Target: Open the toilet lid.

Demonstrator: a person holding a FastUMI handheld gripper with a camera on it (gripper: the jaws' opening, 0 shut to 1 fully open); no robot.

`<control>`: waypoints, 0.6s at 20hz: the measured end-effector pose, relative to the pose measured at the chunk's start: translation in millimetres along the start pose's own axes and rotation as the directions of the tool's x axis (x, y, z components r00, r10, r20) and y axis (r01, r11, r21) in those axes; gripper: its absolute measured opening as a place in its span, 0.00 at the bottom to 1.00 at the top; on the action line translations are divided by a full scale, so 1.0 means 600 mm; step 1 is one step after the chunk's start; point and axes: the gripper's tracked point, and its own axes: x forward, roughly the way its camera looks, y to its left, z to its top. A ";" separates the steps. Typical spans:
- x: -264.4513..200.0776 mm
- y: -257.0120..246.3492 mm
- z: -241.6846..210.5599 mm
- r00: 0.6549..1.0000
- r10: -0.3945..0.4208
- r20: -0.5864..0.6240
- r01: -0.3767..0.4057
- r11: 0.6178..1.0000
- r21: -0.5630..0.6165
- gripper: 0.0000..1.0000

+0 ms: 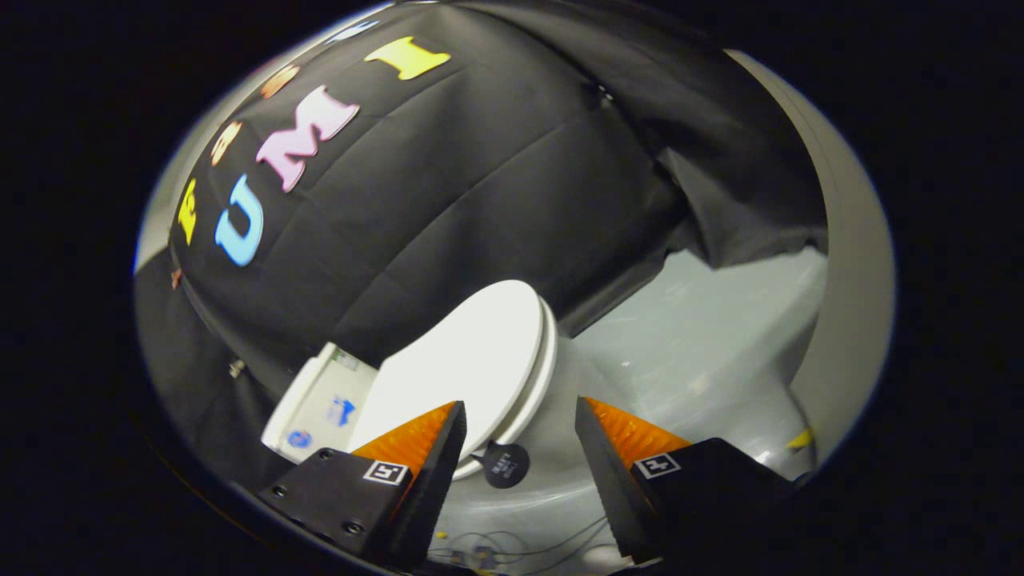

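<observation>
The toilet's white lid point(464, 368) lies down on the seat, whose rim shows as a second white layer along its edge. A round black tab point(506, 465) hangs from the lid's front edge. My gripper point(520, 402) is open, its two fingers spread to either side of that front edge with nothing pressed between them. One fingertip overlaps the lid's near part; the other stands off beside the bowl point(560, 416). The black tab sits just ahead, between the fingers.
Behind the lid, the white tank point(316, 404) carries small stickers and backs onto the black cloth wall point(480, 176). Pale grey floor point(704, 336) spreads beside the toilet. Thin wires point(520, 548) lie on the floor near the fingers.
</observation>
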 end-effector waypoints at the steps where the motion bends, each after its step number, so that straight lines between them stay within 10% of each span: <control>1: 0.004 -0.004 -0.015 1.000 0.007 -0.026 -0.005 0.997 0.082 0.87; 8: 0.031 -0.005 -0.066 0.990 0.114 -0.082 -0.075 0.923 0.377 0.87; 12: 0.040 -0.002 -0.086 0.985 0.136 -0.109 -0.083 0.915 0.394 0.50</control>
